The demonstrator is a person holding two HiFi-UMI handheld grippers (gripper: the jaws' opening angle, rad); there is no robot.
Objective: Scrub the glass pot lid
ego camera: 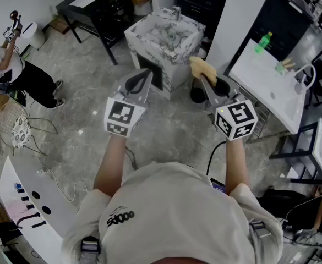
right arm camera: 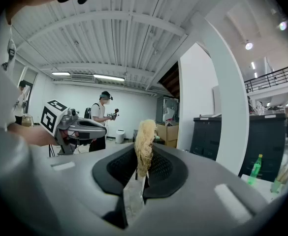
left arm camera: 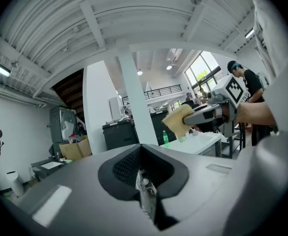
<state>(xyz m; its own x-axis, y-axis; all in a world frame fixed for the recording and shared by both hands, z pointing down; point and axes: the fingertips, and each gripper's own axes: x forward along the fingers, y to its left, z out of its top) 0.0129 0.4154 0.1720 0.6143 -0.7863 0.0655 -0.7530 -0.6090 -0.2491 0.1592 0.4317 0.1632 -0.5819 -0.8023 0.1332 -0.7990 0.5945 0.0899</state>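
Well, both claws are held up over a grey stone floor (ego camera: 83, 120); the right claw (right arm camera: 140, 173) is pinched tight on a yellow sponge (right arm camera: 144, 141); the left claw (left arm camera: 144, 181) is closed with nothing in it; a marble sink (ego camera: 140, 47) stands ahead; a white table (ego camera: 260, 78) with a green bottle (ego camera: 263, 42) is on the right; I cannot tell where the lid is.

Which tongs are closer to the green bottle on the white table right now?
Right. The right tongs, gripping a yellow sponge, are left of the green bottle in the head view; the left tongs are farther left, past the right ones.
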